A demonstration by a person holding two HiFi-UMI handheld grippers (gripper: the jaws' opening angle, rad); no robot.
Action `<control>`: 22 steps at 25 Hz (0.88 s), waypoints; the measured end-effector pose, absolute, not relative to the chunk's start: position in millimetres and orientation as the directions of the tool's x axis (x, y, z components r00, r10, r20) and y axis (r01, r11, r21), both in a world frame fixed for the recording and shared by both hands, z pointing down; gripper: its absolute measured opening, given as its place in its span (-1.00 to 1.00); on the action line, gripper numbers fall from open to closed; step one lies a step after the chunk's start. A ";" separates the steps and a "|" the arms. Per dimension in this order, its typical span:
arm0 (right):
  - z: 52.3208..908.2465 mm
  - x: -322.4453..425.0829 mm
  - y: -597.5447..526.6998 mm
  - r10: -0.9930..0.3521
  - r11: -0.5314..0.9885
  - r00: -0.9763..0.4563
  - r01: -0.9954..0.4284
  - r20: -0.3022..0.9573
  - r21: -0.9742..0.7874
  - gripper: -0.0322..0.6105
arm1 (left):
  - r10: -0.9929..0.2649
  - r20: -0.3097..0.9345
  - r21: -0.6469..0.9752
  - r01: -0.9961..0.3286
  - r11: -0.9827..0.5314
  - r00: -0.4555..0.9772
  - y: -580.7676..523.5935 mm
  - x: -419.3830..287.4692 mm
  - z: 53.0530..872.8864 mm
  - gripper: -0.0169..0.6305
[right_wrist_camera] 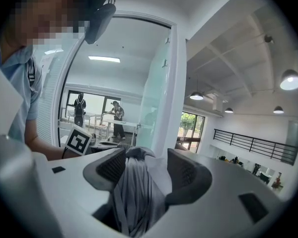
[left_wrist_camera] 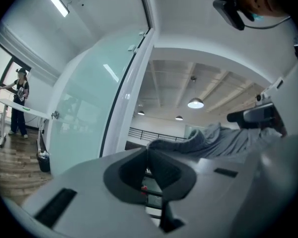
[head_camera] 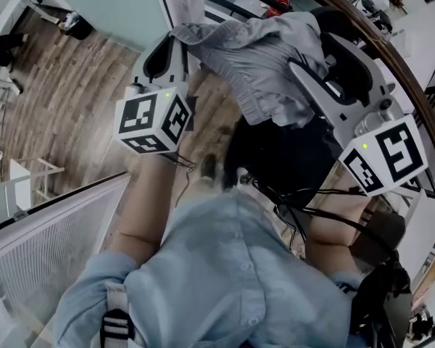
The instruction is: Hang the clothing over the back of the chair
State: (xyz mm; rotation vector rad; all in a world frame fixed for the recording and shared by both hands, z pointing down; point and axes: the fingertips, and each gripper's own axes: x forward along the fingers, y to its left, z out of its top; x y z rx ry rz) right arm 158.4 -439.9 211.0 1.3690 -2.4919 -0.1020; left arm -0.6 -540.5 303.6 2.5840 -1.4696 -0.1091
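A grey piece of clothing [head_camera: 261, 56] hangs stretched between my two grippers, above a black chair [head_camera: 275, 158] that it partly hides. My left gripper [head_camera: 177, 36] sits at upper left, jaws shut on one corner of the cloth. In the left gripper view the clothing [left_wrist_camera: 223, 140] runs away to the right from the closed left gripper [left_wrist_camera: 149, 150]. My right gripper [head_camera: 328, 65] is at the right with its jaws wide apart. There the bunched clothing [right_wrist_camera: 136, 192] fills the gap between both pads of the right gripper [right_wrist_camera: 146, 157].
Wooden floor [head_camera: 65, 100] lies below at the left. A white mesh panel [head_camera: 43, 230] stands at lower left, and a curved brown rail [head_camera: 402, 71] runs along the right. A glass partition [left_wrist_camera: 84, 103] rises at the left. People stand at tables [right_wrist_camera: 114, 115] far off.
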 end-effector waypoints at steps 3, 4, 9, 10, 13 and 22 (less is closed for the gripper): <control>215.2 158.0 -439.2 -0.833 0.547 -0.507 -0.816 0.220 0.189 -0.05 | -0.813 0.072 0.113 -0.815 -0.569 0.578 -520.9 18.7 335.4 -0.89; 216.1 158.1 -439.6 -0.834 0.545 -0.508 -0.818 0.216 0.184 -0.05 | -0.793 0.093 0.094 -0.799 -0.594 0.602 -512.9 23.9 346.1 -0.86; 212.3 160.4 -442.8 -0.852 0.521 -0.497 -0.838 0.164 0.161 -0.05 | -0.713 0.129 0.098 -0.724 -0.682 0.689 -465.7 26.2 377.0 -0.41; 209.9 161.5 -443.1 -0.858 0.512 -0.493 -0.846 0.147 0.153 -0.05 | -0.702 0.126 0.100 -0.713 -0.694 0.701 -455.7 24.1 378.5 -0.40; 202.7 163.4 -444.9 -0.872 0.490 -0.482 -0.864 0.090 0.119 -0.05 | -0.672 0.121 0.101 -0.682 -0.724 0.731 -431.3 19.4 377.3 -0.40; 201.1 156.2 -433.9 -0.883 0.469 -0.470 -0.881 -0.010 0.062 -0.11 | -0.750 0.042 0.084 -0.751 -0.655 0.660 -411.8 -4.4 339.8 -0.40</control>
